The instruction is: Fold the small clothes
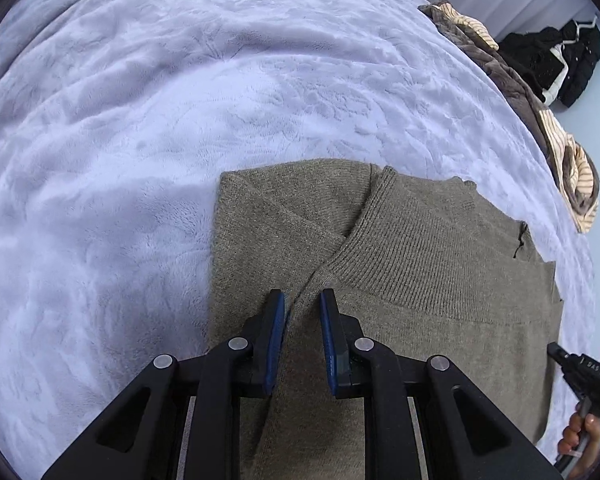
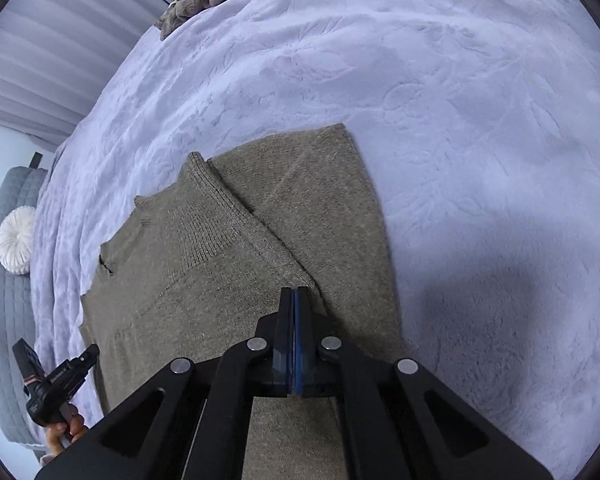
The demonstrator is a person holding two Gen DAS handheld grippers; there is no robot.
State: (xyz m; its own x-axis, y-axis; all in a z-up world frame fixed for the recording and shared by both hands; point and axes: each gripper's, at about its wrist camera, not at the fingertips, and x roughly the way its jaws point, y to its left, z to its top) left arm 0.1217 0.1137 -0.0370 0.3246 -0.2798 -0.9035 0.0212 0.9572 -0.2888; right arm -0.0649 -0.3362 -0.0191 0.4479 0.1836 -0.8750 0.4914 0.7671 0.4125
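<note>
**Helper:** How far along are you with the folding?

**Me:** I am looking down at a brown sweater (image 1: pixel 400 264) lying on the bed (image 1: pixel 140 120), on a soft, pale fuzzy blanket. It is already looking like a neat block. One part is lying folded across the front with its ribbed band slanting over the top. I think most of the folding is done. Maybe one more fold or a little smoothing is left.

**Helper:** What is the left gripper doing?

**Me:** The left gripper (image 1: pixel 303 300) is hanging just over the sweater, near the slanting edge. Its jaws are standing a little apart, and I am not seeing any cloth pinched between them. So it is holding nothing.

**Helper:** And the right gripper?

**Me:** The right gripper (image 2: pixel 294 294) is squeezed fully closed. It is sitting over the sweater too, close to the same slanting edge, and I am seeing no cloth between its pads.

**Helper:** Is there room to move?

**Me:** Lots. On the left there is wide bare blanket beside the sweater's straight edge. Far ahead is bare too. A pile of brown and striped clothes (image 1: pixel 540 112) is sitting at the bed's far edge, well apart from the sweater.
</note>
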